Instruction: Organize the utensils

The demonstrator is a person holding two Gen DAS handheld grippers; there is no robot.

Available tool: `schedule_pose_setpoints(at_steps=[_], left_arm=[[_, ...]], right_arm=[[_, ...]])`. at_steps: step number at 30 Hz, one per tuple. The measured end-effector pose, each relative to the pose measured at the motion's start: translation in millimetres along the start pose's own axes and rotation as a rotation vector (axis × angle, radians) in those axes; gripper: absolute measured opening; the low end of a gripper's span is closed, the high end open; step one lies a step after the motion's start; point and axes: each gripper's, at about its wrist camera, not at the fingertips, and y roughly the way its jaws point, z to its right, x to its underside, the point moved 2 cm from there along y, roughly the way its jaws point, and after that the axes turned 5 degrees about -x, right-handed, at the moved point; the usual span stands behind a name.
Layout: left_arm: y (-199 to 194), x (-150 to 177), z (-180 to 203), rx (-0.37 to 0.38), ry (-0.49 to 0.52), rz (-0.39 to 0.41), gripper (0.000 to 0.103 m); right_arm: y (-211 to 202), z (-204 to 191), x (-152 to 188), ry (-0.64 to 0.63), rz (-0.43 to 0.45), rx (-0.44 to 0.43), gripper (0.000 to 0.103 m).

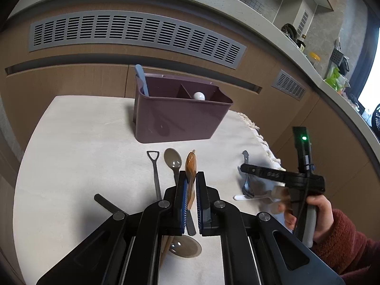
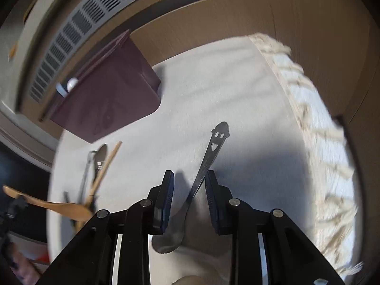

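My left gripper [image 1: 190, 174] is shut on a wooden spoon [image 1: 190, 166] and holds it above the table; the spoon also shows in the right wrist view [image 2: 59, 207]. A maroon utensil caddy [image 1: 180, 116] stands at the back, with a blue utensil [image 1: 142, 79] and a white-knobbed one [image 1: 199, 96] inside. My right gripper [image 2: 189, 178] is open, its fingers on either side of a metal spoon with a smiley-face handle [image 2: 211, 147] that lies on the cloth. In the left wrist view the right gripper [image 1: 273, 174] hovers at the right over that spoon [image 1: 245, 180].
A grey spoon [image 1: 173, 161] and a dark shovel-handled utensil [image 1: 154, 166] lie in front of the caddy. A white utensil [image 1: 247, 197] lies near the right gripper. The cream cloth [image 2: 237, 90] has a fringed right edge [image 2: 315, 128]. Wooden cabinets [image 1: 71, 80] stand behind.
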Motion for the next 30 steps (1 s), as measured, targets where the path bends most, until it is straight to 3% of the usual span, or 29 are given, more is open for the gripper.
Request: schedule_pose_setpoints(at_steps=[4,7,11,14,16,19,22,26,30], left_arm=[[4.7,-2.7,-3.3,0.002,-0.008,-0.002,0.007],[7.5,-4.6,-4.6,0.002,-0.009,-0.004,0.007],[9.0,-7.1,-3.7,-0.001,-0.002,-0.004,0.007],[9.7,-8.7,-2.5,-0.003,0.004,-0.002,0.007],[11.0,-9.6,-1.2,-0.001,0.009,-0.002,0.007],[13.3,-11.2,-0.6,-0.002,0.013,0.003,0.007],[14.6,-12.4,1.9,-0.001,0.022,0.006,0.006],[14.2,-13.8,6.9,0.006,0.032,0.008,0.006],[8.0,-16.2,9.8,0.002,0.049,0.025,0.006]], right_arm=[[13.2,-21.7,-9.2,-0.096,-0.024,0.143,0.028],[19.3,-27.6,-14.2,-0.126,-0.032,0.18,0.031],[24.2,-35.6,-12.3,-0.267,-0.016,0.194,0.034],[18.7,-34.2,-5.6,-0.327,-0.001,0.171,0.028],[7.9,-29.7,1.5,-0.335,-0.006,0.108,0.021],[-18.0,-17.1,14.4,-0.334,0.01,0.031,0.021],[-42.8,-3.1,35.2,-0.343,0.05,0.062,0.022],[-43.7,-2.3,56.2,-0.357,0.022,0.103,0.023],[-47.5,-9.0,61.5,-0.344,0.013,0.008,0.024]])
